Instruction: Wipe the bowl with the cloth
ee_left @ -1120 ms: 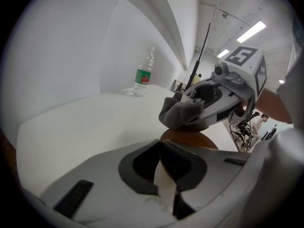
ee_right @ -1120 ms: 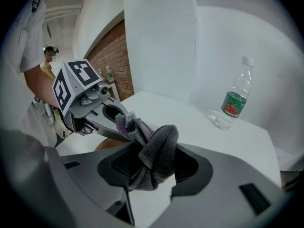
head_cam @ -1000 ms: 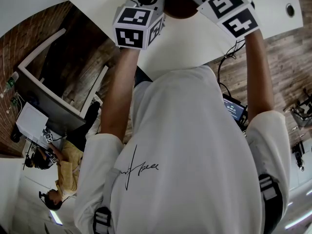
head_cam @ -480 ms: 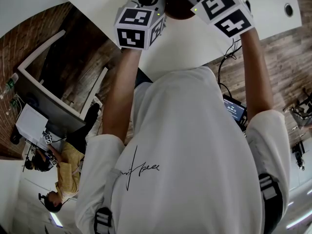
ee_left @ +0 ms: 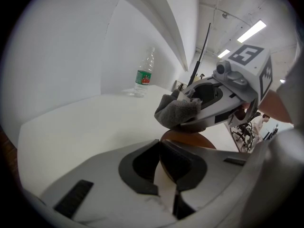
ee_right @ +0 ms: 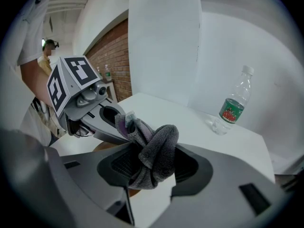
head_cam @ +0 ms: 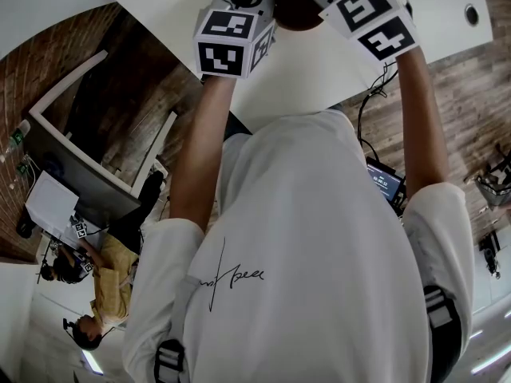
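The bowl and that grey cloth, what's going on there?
A person works two handheld grippers over a white table. The left gripper is clamped on the rim of the brown bowl, steadying it. The right gripper grips a bunched grey cloth, held right over the bowl; whether it touches can't be told.

White table (head_cam: 319, 62). Clear plastic water bottle (ee_left: 143, 75) w/ green-red label, upright on tabletop nr white wall. Wood-plank floor (head_cam: 455, 94) beside table; small lit-screen device (head_cam: 385, 179) w/ black cable there. Brick wall (ee_right: 111, 56) in bkgd. Person in yellow top (head_cam: 108, 274) at lower left.
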The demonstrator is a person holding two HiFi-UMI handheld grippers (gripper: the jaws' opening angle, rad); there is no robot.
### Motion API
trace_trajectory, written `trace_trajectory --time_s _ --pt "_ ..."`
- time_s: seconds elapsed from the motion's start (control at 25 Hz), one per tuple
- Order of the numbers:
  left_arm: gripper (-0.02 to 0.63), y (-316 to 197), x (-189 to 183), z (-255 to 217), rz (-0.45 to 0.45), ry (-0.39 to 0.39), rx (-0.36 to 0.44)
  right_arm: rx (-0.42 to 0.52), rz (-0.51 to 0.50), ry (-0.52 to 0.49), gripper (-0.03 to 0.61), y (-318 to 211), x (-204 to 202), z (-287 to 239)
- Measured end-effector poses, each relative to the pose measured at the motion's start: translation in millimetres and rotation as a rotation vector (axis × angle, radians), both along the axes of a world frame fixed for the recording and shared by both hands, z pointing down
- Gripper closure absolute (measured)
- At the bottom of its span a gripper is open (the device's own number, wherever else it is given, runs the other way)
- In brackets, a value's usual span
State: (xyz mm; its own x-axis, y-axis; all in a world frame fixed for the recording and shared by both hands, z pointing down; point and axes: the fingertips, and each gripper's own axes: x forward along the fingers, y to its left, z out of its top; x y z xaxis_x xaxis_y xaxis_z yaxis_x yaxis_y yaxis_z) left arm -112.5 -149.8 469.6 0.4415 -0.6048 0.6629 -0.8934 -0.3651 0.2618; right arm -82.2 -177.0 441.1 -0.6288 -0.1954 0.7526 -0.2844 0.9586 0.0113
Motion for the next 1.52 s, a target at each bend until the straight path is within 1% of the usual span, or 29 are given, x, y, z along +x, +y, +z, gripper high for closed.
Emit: trace_trajectory --time_s 0.16,0.56,1.12,1.28,1.52 --pt "0.595 1 0 0 0.000 -0.008 0.003 -0.010 0.035 -0.013 0.397 2 8 0" --pt "0.594 3 1 -2 -0.019 -0.052 0.027 -0.019 0.085 -0.013 0.397 11 31 -1" --pt "0.588 2 -1 0 -0.032 -0.064 0.032 -0.084 0.223 -0.093 0.397 14 49 1" --pt "0.586 2 -1 1 -0.039 -0.063 0.035 -0.100 0.251 -0.099 0.397 18 55 2" --pt "0.583 3 0 1 -0.049 -0.068 0.044 -0.097 0.288 -0.111 0.397 25 66 4"
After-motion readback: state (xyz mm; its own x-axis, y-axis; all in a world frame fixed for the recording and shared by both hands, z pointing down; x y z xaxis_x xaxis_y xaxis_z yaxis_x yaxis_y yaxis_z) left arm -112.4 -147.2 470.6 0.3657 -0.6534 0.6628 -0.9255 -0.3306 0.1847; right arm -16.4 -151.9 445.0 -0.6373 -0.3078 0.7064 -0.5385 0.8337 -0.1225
